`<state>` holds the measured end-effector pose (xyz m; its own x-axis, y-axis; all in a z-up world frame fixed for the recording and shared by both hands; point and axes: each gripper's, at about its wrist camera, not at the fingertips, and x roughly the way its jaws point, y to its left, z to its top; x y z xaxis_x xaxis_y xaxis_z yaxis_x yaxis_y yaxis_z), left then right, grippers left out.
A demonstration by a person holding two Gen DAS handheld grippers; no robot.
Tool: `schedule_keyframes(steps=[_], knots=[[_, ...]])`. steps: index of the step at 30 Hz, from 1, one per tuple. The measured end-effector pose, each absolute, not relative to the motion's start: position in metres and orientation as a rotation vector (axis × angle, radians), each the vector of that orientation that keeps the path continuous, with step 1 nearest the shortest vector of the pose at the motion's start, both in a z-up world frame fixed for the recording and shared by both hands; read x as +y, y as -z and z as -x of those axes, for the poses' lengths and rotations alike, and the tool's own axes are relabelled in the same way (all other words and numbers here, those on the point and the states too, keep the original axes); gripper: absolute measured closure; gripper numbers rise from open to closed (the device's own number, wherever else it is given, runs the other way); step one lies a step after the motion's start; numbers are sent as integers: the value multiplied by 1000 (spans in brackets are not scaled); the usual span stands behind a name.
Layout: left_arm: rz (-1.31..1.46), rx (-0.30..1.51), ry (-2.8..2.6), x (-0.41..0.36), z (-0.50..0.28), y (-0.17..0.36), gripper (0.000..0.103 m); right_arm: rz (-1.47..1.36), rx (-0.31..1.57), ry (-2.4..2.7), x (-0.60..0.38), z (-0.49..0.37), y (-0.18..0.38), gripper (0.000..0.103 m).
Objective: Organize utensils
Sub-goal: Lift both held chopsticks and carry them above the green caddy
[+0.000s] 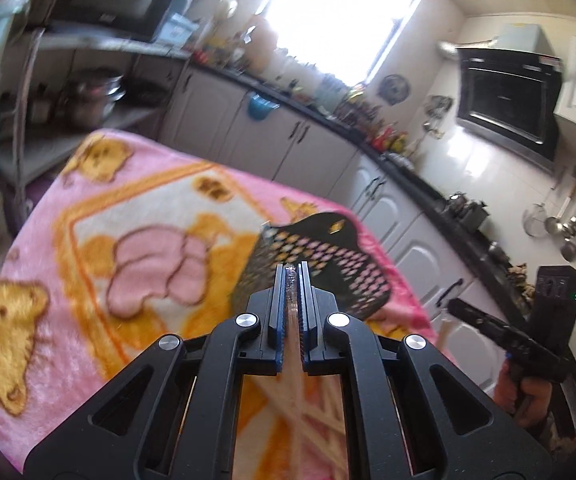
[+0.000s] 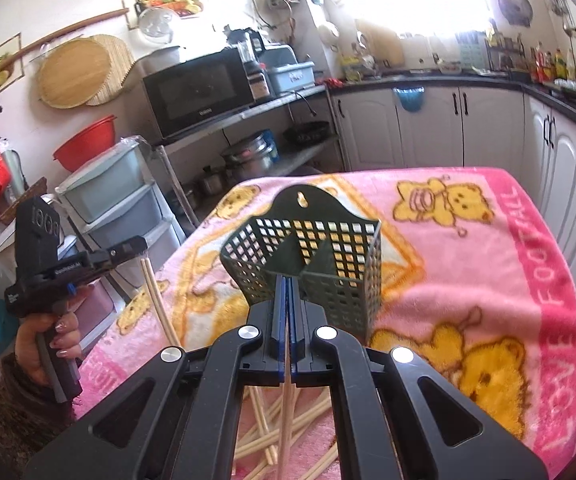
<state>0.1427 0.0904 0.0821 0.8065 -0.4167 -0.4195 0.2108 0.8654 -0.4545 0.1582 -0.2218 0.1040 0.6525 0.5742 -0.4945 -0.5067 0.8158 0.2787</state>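
Note:
A dark green perforated utensil basket (image 2: 308, 256) with a middle divider stands on the pink teddy-bear blanket (image 2: 468, 272). It also shows just beyond my left gripper (image 1: 295, 270) as the basket (image 1: 312, 264). The left gripper is shut on pale wooden chopsticks (image 1: 294, 344) that hang down behind the pads. In the right wrist view the same gripper (image 2: 141, 250) is held up at the left with two chopsticks (image 2: 159, 304) dangling from it. My right gripper (image 2: 287, 280) is shut on one chopstick (image 2: 286, 400), just in front of the basket. Several loose chopsticks (image 2: 263, 436) lie on the blanket below.
A metal shelf rack with a microwave (image 2: 199, 92) and pots stands behind the table at the left. Plastic drawers (image 2: 115, 200) stand nearer. White cabinets (image 2: 460, 128) under a dark counter run along the back and right. A person's hand (image 2: 55, 340) grips the left tool's handle.

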Motion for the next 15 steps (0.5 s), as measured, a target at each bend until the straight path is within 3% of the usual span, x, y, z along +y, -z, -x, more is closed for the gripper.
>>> schedule_keyframes(steps=[15], knots=[[352, 394, 492, 46, -137, -148, 101, -117, 439, -628, -222, -147, -154, 102]])
